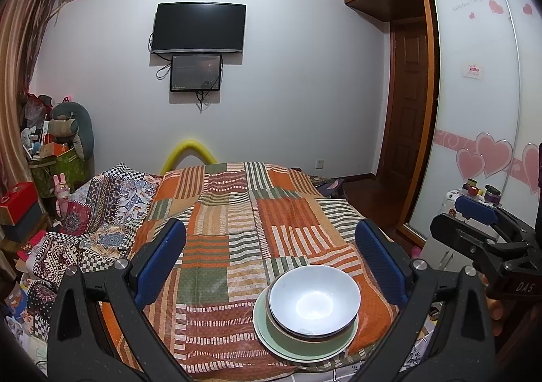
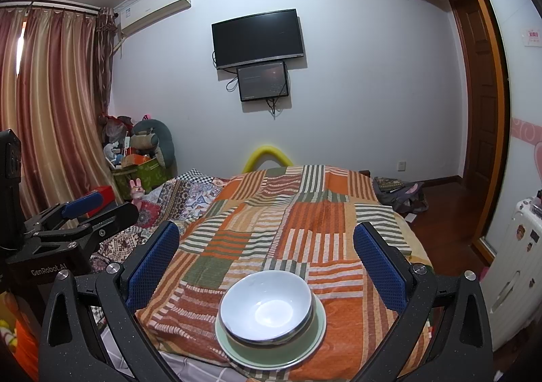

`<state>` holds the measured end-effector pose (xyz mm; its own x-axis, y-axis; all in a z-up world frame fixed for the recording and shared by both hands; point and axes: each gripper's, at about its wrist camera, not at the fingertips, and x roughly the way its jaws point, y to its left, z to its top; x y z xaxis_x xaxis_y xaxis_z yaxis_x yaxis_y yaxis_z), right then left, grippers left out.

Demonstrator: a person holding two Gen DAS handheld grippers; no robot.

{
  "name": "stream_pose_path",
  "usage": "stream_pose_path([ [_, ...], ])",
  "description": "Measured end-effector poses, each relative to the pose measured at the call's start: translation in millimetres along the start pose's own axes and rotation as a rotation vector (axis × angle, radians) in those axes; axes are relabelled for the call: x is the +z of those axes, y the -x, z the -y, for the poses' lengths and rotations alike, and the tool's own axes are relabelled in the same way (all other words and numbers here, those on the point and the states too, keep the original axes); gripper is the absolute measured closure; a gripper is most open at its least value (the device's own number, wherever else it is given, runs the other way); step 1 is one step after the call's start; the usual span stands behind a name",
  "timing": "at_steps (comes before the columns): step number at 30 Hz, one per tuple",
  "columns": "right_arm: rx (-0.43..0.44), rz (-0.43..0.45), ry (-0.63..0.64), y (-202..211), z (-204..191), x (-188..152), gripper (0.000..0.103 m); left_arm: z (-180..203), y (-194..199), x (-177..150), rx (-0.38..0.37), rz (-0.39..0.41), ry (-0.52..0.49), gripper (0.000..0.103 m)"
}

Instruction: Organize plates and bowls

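Note:
A white bowl [image 1: 315, 301] sits stacked in another bowl on a pale green plate [image 1: 271, 338], on the striped patchwork cloth at the near edge. The stack also shows in the right wrist view, bowl [image 2: 266, 307] on plate [image 2: 315, 331]. My left gripper [image 1: 271, 260] is open and empty, above and behind the stack. My right gripper [image 2: 266, 256] is open and empty, also above and behind the stack. Each gripper shows from the side in the other's view, the right one [image 1: 474, 223] and the left one [image 2: 91, 212].
The patchwork cloth [image 1: 237, 212] covers a bed-like surface that runs toward the far wall. A second patterned cloth [image 1: 111, 209] and clutter lie to the left. A white appliance [image 2: 515, 263] and wardrobe door [image 1: 474, 94] stand at the right.

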<state>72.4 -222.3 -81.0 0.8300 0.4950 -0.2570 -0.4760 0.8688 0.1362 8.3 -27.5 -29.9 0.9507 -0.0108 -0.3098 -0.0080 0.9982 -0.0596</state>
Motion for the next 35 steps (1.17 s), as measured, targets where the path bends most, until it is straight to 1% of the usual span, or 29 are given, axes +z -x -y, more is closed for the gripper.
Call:
stream_pose_path([
  [14,0.002,0.000,-0.001,0.2,0.4,-0.5,0.000,-2.5,1.6,0.7,-0.022,0.005,0.013,0.001],
  [20,0.006,-0.001,0.002,-0.4,0.2,-0.1,0.000,-2.7,1.4,1.0,-0.050,-0.003,0.017,0.001],
  [27,0.007,-0.004,0.002,-0.2,-1.6,0.1,0.000,-3.3,3.7,1.2,-0.045,0.006,0.024,0.001],
  [35,0.011,-0.013,0.004,-2.8,-2.9,-1.0,0.000,-2.8,3.2,0.3,-0.045,-0.001,0.023,0.001],
])
